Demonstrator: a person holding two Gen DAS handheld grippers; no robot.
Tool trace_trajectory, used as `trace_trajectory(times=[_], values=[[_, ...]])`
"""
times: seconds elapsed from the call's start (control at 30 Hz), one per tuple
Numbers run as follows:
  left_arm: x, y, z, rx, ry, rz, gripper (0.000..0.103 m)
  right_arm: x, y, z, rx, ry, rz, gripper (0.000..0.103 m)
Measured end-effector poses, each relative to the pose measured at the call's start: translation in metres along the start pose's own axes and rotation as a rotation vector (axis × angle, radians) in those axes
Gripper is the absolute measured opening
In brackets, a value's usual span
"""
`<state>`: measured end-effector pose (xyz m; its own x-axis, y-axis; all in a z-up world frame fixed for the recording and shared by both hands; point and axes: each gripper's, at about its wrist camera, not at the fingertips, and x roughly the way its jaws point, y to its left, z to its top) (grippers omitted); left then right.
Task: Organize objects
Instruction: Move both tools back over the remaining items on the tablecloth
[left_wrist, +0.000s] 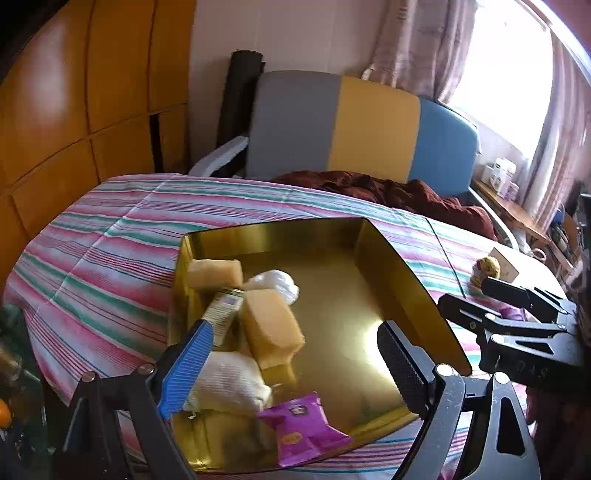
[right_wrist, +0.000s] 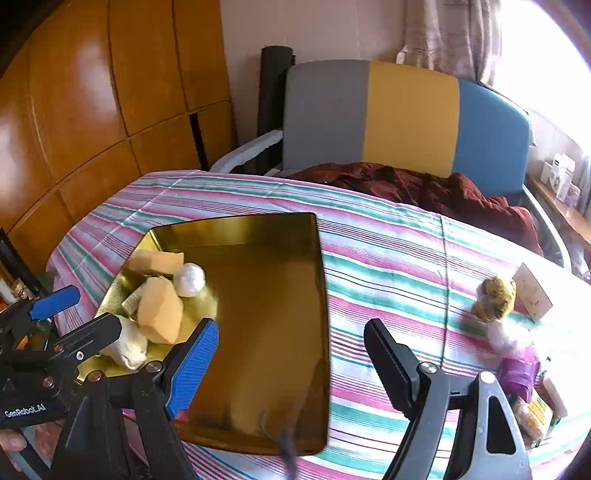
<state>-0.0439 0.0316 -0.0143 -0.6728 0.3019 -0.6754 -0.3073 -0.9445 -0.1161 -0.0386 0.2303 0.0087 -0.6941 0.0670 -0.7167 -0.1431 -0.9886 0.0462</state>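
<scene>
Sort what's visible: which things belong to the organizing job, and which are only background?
Job: gold tray holding yellow sponges, white ball, purple packet; loose plush toy and purple wrappers on the striped cloth.
Background: wardrobe, headboard, maroon blanket.

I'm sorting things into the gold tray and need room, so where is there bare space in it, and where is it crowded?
The gold tray's right half is bare, from the white ball across to the right wall. Its left side is crowded: yellow sponges, a white cloth and a purple packet. The striped cloth between the tray and the plush toy is also bare.
</scene>
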Motion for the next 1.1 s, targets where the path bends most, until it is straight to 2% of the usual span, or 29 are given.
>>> trace_trajectory(times=[0.27,0.47,0.73,0.87,0.93,1.0,1.1], values=[[0.004,-0.018,-0.004,0.048,0.024,-0.039,0.091,0.001,-0.030,-0.011,0.034,0.033,-0.035,0.083],[0.006,-0.025,-0.004,0.062,0.031,-0.068,0.091,-0.006,-0.083,-0.019,0.101,0.065,-0.093,0.083],[0.009,-0.040,-0.005,0.091,0.049,-0.109,0.091,-0.039,-0.215,-0.031,0.374,0.051,-0.238,0.083],[0.010,-0.058,-0.002,0.129,0.061,-0.154,0.091,-0.051,-0.274,-0.049,0.540,0.038,-0.284,0.083],[0.012,-0.070,-0.001,0.156,0.066,-0.177,0.091,-0.056,-0.296,-0.060,0.629,0.025,-0.284,0.083],[0.015,-0.086,0.000,0.189,0.076,-0.199,0.091,-0.058,-0.316,-0.072,0.754,0.009,-0.240,0.083],[0.019,-0.110,0.001,0.229,0.088,-0.232,0.091,-0.061,-0.327,-0.080,0.840,-0.017,-0.200,0.083]])
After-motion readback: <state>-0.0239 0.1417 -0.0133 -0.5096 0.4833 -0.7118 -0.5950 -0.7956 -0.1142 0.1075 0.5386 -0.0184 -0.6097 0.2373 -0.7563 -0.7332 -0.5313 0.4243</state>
